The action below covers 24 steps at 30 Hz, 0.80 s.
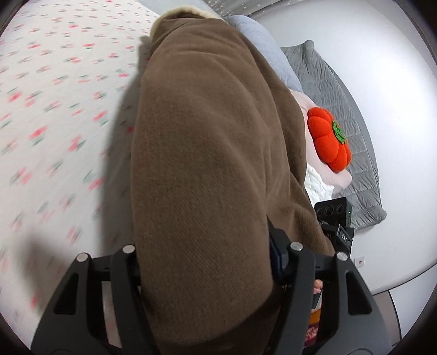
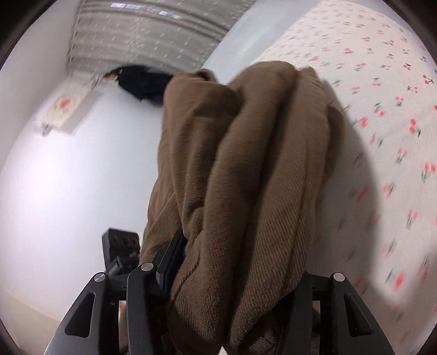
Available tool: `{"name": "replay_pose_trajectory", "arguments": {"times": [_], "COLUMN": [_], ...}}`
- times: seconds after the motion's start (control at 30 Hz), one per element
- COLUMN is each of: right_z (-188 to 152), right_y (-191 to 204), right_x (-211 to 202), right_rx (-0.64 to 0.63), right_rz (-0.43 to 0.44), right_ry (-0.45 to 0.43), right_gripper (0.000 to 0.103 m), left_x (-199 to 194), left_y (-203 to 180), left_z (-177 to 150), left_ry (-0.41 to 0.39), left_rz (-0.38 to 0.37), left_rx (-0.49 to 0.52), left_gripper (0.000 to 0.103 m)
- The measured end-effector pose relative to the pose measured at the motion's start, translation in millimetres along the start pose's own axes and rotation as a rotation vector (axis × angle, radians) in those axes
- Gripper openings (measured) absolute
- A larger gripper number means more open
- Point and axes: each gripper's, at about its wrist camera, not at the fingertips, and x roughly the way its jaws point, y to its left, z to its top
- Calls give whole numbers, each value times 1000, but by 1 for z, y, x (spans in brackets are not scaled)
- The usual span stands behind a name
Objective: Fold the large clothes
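A thick brown garment (image 1: 207, 142) with a cream fleece edge (image 1: 180, 12) hangs bunched over the cherry-print bed sheet (image 1: 54, 109). My left gripper (image 1: 204, 259) is shut on one bundle of it; the cloth fills the jaws and hides the fingertips, apart from one dark pad (image 1: 275, 248) pressed to its side. In the right wrist view the same brown garment (image 2: 245, 163) is gathered in folds. My right gripper (image 2: 235, 267) is shut on it, with one finger (image 2: 174, 254) against the cloth. Each view shows the other gripper's body beside the garment.
The cherry-print sheet (image 2: 382, 123) spreads to one side. A red pumpkin cushion (image 1: 329, 139) lies on a pink pillow by a grey quilted mat (image 1: 341, 95) on the white floor. A dark bundle (image 2: 142, 82), a small printed mat (image 2: 65, 106) and a curtain (image 2: 150, 30) lie beyond.
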Motion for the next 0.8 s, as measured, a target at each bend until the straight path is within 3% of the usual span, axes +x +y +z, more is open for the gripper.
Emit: {"name": "replay_pose_trajectory", "arguments": {"times": [0.2, 0.33, 0.47, 0.6, 0.73, 0.8], "right_z": [-73, -105, -118, -111, -89, -78], "right_y": [35, 28, -4, -4, 27, 47], "right_x": [4, 13, 23, 0, -35, -44], "right_rx": [-41, -35, 38, 27, -83, -156], "right_rz": [6, -12, -128, -186, -275, -273], "right_ry": [97, 135, 136, 73, -66, -112], "right_gripper": [50, 53, 72, 77, 77, 79], "left_x": [-62, -70, -51, -60, -71, -75], "left_y": [13, 36, 57, 43, 41, 33], "left_z": [-72, -109, -124, -123, -125, -128], "left_ry": [34, 41, 44, 4, -14, -69], "left_rz": [44, 50, 122, 185, 234, 274], "left_rx": [-22, -34, -11, 47, 62, 87], "left_gripper": [65, 66, 77, 82, 83, 84]}}
